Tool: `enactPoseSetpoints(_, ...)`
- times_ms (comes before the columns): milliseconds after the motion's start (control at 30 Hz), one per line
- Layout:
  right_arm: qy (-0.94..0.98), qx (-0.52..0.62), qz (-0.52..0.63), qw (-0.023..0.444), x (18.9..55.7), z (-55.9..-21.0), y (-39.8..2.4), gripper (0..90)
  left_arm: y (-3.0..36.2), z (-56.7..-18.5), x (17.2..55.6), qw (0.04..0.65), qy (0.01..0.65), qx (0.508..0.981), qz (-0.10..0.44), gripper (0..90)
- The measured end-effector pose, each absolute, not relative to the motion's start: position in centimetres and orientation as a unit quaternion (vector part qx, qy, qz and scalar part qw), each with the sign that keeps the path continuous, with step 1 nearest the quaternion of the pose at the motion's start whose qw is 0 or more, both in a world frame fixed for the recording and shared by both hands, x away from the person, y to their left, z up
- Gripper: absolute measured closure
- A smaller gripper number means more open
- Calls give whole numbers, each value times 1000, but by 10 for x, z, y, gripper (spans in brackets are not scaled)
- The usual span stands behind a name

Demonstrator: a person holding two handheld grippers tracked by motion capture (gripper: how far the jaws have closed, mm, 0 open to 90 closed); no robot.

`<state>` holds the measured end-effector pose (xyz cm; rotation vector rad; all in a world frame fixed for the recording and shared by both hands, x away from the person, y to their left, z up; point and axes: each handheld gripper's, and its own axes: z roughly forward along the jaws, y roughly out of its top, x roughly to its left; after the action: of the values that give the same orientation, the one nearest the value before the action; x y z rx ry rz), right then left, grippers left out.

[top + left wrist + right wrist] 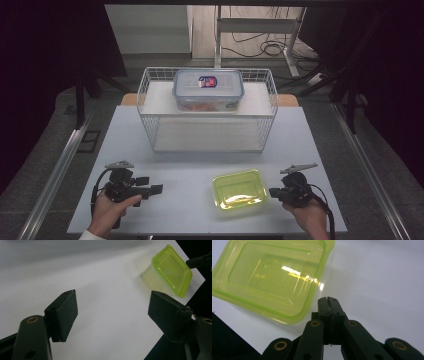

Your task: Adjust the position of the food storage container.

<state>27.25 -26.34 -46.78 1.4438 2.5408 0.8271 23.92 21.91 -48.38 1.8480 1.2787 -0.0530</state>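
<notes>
The translucent lime-green rectangular plastic container (240, 188) sits on the pale grey tabletop (190, 155) near its front edge, toward the person's right. The right gripper (273, 192) is just beside the container's right-hand short side, level with it and pointing at it; its jaws are clenched together with nothing between them. In the right gripper view, the container (272, 277) fills the upper left, and the closed tips of the right gripper (328, 299) lie right by its near corner, whether touching it or a hair apart cannot be told. The left gripper (156, 189) rests well apart from the container, across a bare stretch of table to its left, jaws spread wide and holding nothing. In the left gripper view the container (172, 271) shows far off at the upper right, beyond the open left gripper (112, 310). Behind all this stands a white wire basket (210, 107) carrying a clear lidded plastic food box (208, 90).
</notes>
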Motion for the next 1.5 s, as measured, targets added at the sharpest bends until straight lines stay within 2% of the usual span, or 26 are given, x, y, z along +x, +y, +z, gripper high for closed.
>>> enactPoseSetpoints(133, 844, 466, 258, 60, 271, -469, -252, 893, 219, -484, 239, 432, 513, 742, -21, 234)
enactPoseSetpoints(967, 872, 413, 260, 36, 277, -481, -176, 893, 222, -487, 240, 431, 521, 737, -23, 233)
enactPoseSetpoints(1500, 858, 420, 293, 41, 281, -478, -182, 891, 217, -488, 239, 435, 513, 740, -22, 224)
